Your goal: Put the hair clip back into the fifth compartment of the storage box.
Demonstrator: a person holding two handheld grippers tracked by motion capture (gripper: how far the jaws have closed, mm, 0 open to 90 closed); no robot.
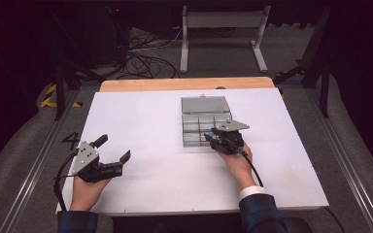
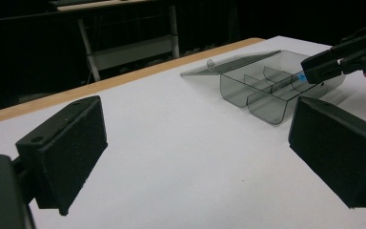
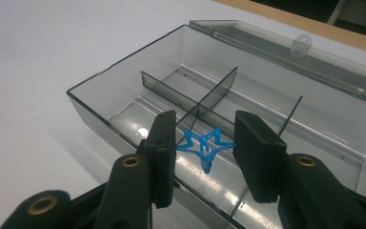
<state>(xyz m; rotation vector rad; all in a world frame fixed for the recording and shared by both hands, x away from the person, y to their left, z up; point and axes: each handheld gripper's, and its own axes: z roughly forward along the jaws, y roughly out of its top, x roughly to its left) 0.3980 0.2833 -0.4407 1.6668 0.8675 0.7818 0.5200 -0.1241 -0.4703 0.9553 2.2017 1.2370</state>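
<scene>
Right hand-held gripper (image 3: 205, 152) is clenched on a blue star (image 3: 204, 145), pads pressing its points from both sides. Left hand-held gripper (image 2: 195, 152) is released, jaws wide apart with nothing between them, resting low over the near left part of the surface, well apart from the box.

Largest to smallest:

Surface (image 1: 141, 121): white board on a wooden top, tan strip showing along the far edge. Dark floor with cables and a grey frame behind it.

Box (image 1: 196, 127): clear smoky-grey plastic, rectangular, right of centre on the surface. Lid (image 1: 205, 104) is hinged open and lies flat behind it, with a small latch tab at its far edge. Thin dividers split the inside into compartments. In the left gripper view the box (image 2: 267, 90) sits far right, with the right gripper reaching over its near end.

Right gripper in the high view (image 1: 209, 137): at the box's near edge, tips over the front row, hand behind it, grey plate on top.

Left gripper in the high view (image 1: 114, 150): held in the left hand, jaws pointing toward the far right.

Star: small, thin, bright blue outline shape, open in the middle, several sharp points, a short stub hanging down. Held just above the front compartment beside the crossing dividers; cannot tell if it touches the floor of the box.
</scene>
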